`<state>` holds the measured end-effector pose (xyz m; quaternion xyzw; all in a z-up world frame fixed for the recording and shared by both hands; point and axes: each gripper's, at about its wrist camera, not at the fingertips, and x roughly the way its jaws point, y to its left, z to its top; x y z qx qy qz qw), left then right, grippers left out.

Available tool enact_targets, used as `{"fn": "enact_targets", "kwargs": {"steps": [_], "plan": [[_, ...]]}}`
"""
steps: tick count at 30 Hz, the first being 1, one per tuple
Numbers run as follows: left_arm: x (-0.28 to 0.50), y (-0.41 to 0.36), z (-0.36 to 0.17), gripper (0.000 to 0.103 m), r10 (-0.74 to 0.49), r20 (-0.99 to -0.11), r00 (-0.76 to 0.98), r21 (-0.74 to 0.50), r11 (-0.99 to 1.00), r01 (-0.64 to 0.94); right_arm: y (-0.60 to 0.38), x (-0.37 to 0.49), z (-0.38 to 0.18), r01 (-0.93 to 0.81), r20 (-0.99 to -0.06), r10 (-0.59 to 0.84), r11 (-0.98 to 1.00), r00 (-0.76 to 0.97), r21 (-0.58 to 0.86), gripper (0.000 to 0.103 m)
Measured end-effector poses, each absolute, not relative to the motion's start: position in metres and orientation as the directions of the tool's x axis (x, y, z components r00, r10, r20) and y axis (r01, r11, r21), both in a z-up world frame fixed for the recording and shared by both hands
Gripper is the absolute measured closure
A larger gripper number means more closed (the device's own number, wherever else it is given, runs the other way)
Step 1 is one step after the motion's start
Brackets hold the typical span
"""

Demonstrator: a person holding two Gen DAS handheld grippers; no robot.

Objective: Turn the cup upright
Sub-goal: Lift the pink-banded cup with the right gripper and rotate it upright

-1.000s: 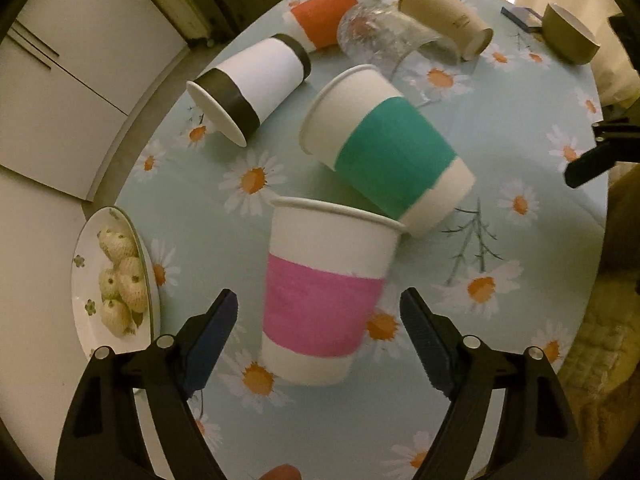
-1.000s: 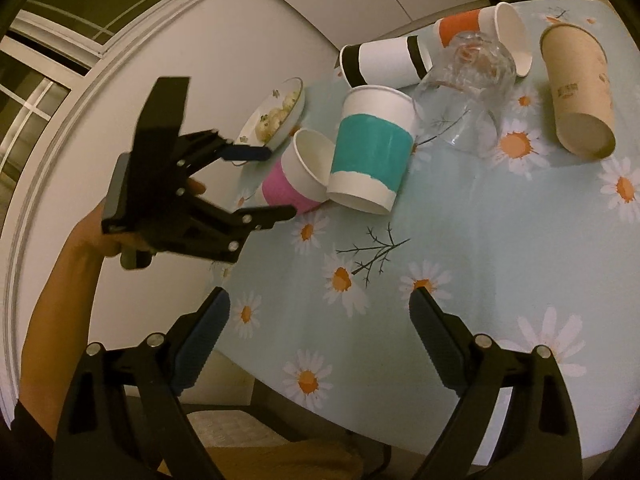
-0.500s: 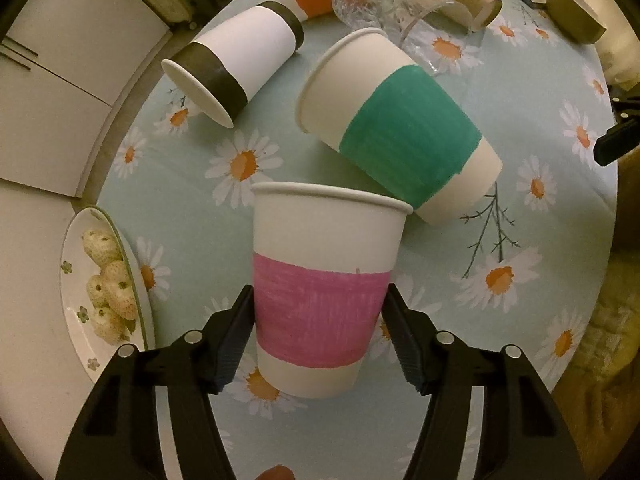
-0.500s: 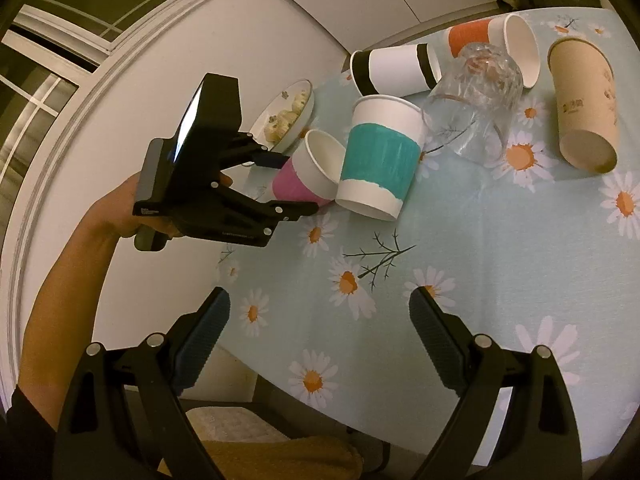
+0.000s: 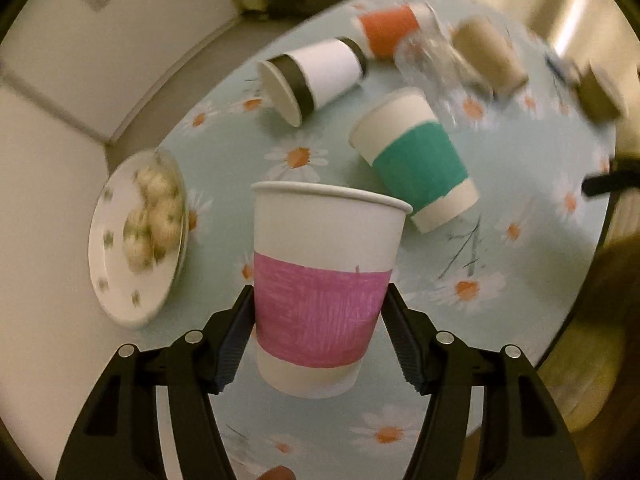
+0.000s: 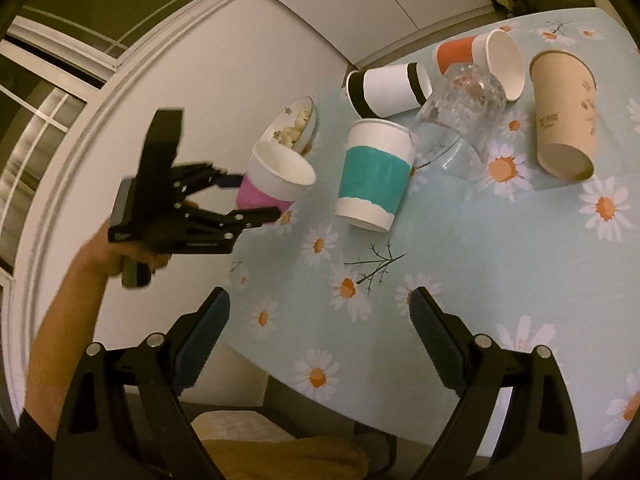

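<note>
My left gripper [image 5: 318, 336] is shut on a white paper cup with a pink band [image 5: 320, 292] and holds it above the table, mouth up in the left wrist view. In the right wrist view the same pink cup [image 6: 276, 180] hangs tilted in the left gripper [image 6: 256, 196] over the table's left edge. My right gripper [image 6: 320, 324] is open and empty above the near table edge. A teal-banded cup [image 5: 416, 160] lies on its side behind the pink cup; it also shows in the right wrist view [image 6: 374, 176].
A black-banded cup [image 5: 316, 74], an orange-banded cup [image 5: 388, 30], a clear glass [image 6: 460, 116] and a brown cup [image 6: 564, 116] lie on the daisy tablecloth [image 6: 500, 264]. A plate of pastries [image 5: 140, 232] sits at the left edge. A wall is close beyond it.
My left gripper closed on the pink cup, then lifted it off the table and back toward the left edge. The right gripper stayed open and nearly still.
</note>
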<state>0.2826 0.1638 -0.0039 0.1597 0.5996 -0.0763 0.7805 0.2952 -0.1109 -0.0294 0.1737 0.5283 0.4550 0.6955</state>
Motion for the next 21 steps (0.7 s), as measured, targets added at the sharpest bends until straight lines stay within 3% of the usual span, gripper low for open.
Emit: {"fn": "enact_targets", "kwargs": {"steps": [4,9,17,21], "plan": [[0.257,0.161,0.011,0.041,-0.129,-0.949,0.288,-0.096,0.987,0.126,-0.125,0.295,-0.017,-0.455,-0.541,0.841,0.484,0.006,0.747,0.012],[0.228,0.138,0.006,0.041,-0.263,-0.899,0.349,-0.298,0.953,-0.048,-0.135,0.292,-0.017,-0.465,-0.581,0.811,0.492,-0.064,0.737,0.012],[0.203,0.099,-0.043,0.041,-0.352,-0.862,0.365,-0.463,0.841,-0.280,-0.166,0.295,-0.024,-0.401,-0.592,0.800,0.513,-0.098,0.759,0.012],[0.203,0.088,-0.067,0.041,-0.364,-0.861,0.355,-0.484,0.801,-0.353,-0.168,0.295,-0.031,-0.390,-0.612,0.782,0.531,-0.116,0.752,0.012]]}}
